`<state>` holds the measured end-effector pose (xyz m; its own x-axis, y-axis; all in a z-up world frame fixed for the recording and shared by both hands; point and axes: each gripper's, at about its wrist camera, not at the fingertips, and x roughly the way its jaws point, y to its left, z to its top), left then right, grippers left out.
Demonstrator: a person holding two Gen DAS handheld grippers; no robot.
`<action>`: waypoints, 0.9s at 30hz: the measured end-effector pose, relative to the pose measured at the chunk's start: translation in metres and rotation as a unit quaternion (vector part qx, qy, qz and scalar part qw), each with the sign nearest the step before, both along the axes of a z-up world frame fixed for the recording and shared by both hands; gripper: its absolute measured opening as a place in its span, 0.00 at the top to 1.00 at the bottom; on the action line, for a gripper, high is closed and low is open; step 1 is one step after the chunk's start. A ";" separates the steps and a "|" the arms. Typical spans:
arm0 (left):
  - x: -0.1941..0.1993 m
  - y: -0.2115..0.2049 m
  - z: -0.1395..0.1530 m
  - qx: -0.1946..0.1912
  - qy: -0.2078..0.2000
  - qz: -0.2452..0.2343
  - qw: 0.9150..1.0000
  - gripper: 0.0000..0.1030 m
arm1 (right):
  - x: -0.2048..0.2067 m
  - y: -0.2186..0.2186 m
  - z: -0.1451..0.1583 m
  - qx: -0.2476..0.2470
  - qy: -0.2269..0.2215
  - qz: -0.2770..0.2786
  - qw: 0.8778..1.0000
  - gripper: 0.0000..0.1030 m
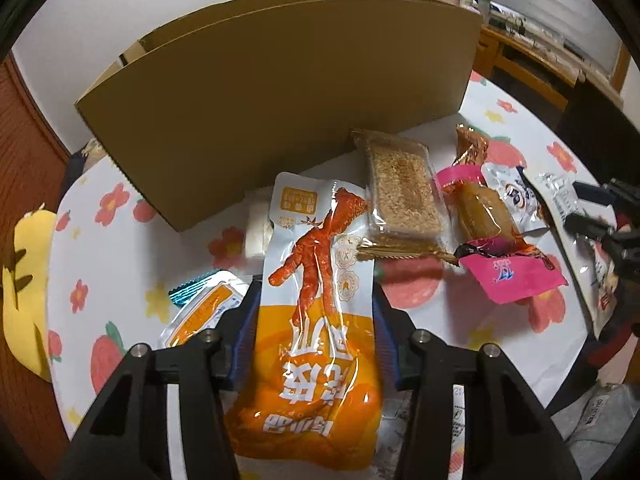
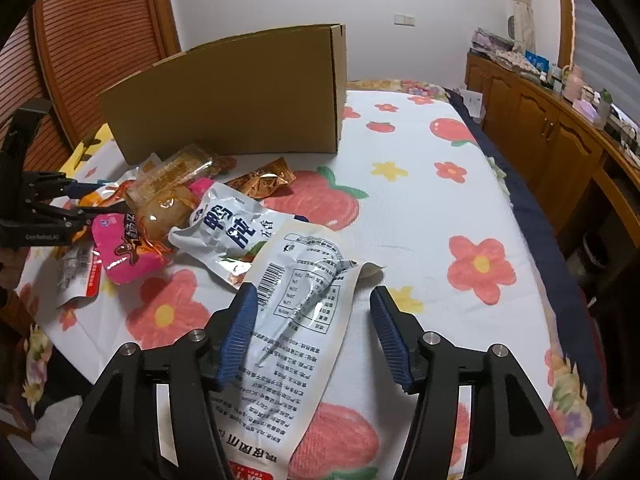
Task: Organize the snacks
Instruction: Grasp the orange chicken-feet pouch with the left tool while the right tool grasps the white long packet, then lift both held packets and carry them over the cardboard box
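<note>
My left gripper (image 1: 316, 300) has its blue pads on both sides of an orange chicken-feet packet (image 1: 316, 320), which lies between the jaws; they touch its edges. My right gripper (image 2: 314, 316) is open over a white packet (image 2: 296, 328) lying label side up, its left pad on the packet's edge. A cardboard box (image 1: 280, 92) stands behind the snacks; it also shows in the right wrist view (image 2: 232, 96). The left gripper appears at the left of the right wrist view (image 2: 76, 208).
On the floral tablecloth (image 2: 420, 208) lie a sesame bar packet (image 1: 404, 196), a pink packet (image 1: 504, 276), a white duck-snack packet (image 2: 228, 232), a brown wrapper (image 2: 264, 180) and a small orange packet (image 1: 204, 312). A wooden cabinet (image 2: 540, 128) stands right.
</note>
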<state>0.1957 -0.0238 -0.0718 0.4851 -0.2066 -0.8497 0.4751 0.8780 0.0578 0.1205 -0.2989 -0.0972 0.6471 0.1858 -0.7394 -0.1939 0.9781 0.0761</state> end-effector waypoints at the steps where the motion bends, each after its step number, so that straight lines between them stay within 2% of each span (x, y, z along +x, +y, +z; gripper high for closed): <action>1: -0.001 0.002 0.000 -0.004 0.001 0.001 1.000 0.53 | 0.001 0.000 -0.001 -0.001 0.003 0.001 1.000 0.33; 5: -0.004 0.010 0.002 -0.022 0.001 0.009 1.000 0.54 | 0.004 -0.002 -0.005 0.011 0.015 0.003 1.000 0.29; 15: -0.014 0.034 0.008 -0.075 -0.025 0.045 0.996 0.55 | -0.004 -0.002 -0.003 0.010 0.049 0.020 0.999 0.26; 20: -0.012 0.033 0.007 -0.095 -0.027 0.055 0.994 0.55 | -0.014 0.009 -0.004 -0.004 0.064 0.037 0.997 0.23; 24: -0.018 0.037 0.011 -0.110 -0.036 0.061 0.991 0.55 | -0.013 0.022 -0.009 -0.043 0.060 0.037 0.997 0.18; 27: -0.025 0.037 0.016 -0.111 -0.048 0.061 0.991 0.55 | -0.012 0.027 -0.010 -0.051 0.059 0.041 0.996 0.21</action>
